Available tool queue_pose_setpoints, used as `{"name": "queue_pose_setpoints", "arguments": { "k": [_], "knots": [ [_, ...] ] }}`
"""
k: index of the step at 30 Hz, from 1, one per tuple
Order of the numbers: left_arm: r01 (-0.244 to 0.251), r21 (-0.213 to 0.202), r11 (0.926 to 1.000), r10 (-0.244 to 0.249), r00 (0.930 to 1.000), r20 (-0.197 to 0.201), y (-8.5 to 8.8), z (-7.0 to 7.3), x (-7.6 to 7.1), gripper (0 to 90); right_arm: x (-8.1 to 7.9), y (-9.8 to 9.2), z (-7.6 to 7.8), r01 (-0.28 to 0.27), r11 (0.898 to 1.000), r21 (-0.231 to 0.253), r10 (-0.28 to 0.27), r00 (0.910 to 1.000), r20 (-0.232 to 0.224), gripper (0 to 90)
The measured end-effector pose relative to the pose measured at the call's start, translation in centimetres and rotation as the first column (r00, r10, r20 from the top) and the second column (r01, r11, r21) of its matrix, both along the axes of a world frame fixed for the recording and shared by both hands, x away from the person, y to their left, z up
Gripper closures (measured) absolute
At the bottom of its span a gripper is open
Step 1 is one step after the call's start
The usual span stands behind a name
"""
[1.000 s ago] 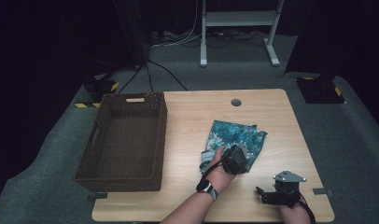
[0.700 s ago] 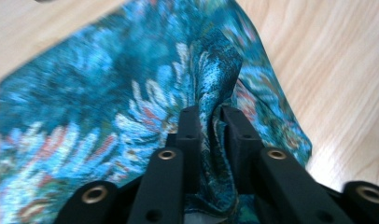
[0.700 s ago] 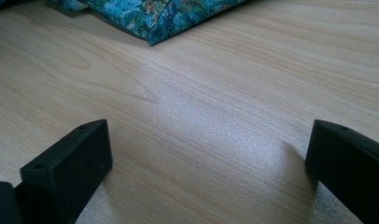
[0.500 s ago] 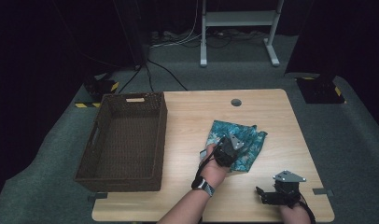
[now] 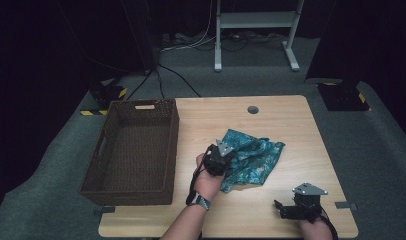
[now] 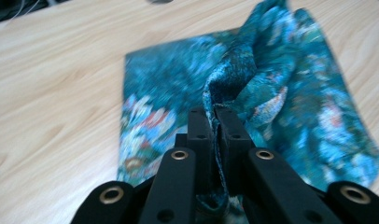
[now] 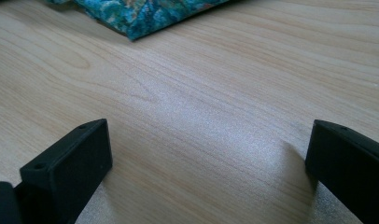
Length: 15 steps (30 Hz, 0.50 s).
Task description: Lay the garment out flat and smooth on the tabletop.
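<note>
Pinching a raised fold of the teal patterned cloth (image 6: 290, 93), the left gripper (image 6: 214, 122) holds soft, light, limp fabric; right gripper (image 7: 206, 154) rests wide apart.

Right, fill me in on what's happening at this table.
A person works at a light wooden table with a gripper in each hand. The left gripper is shut on a raised fold of the teal floral-patterned cloth, which otherwise lies crumpled on the table. The right gripper rests open on bare wood near the table's front edge, holding nothing. A dark brown woven basket sits empty at the left.
</note>
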<state>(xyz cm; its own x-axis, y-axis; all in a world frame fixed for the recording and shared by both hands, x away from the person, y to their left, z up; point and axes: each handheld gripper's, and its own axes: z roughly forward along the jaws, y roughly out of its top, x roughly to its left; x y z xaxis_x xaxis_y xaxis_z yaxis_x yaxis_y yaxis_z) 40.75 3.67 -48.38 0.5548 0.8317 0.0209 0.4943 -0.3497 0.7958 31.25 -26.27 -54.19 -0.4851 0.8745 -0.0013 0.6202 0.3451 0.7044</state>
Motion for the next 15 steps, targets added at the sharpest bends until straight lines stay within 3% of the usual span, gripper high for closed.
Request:
{"name": "queue_pose_setpoints", "arguments": {
  "k": [7,8,15],
  "knots": [
    [-0.038,-0.035,0.9987,0.038,0.9990,-0.023,2.2,-1.3,-0.5,83.9,0.0,0.0,0.0,0.001,1.000,-0.003,-0.001,1.0000,0.001,0.2],
    [-0.051,-0.049,0.9975,0.049,0.9980,-0.039,3.0,-2.0,-0.6,83.9,0.0,0.0,0.0,0.002,1.000,-0.003,-0.002,1.0000,0.002,0.2],
    [-0.049,-0.087,0.9950,0.045,0.9978,-0.047,3.8,-3.2,-1.1,85.0,-0.3,-0.1,0.1,0.017,1.000,-0.018,-0.017,0.9996,0.024,1.4]
  ]
}}
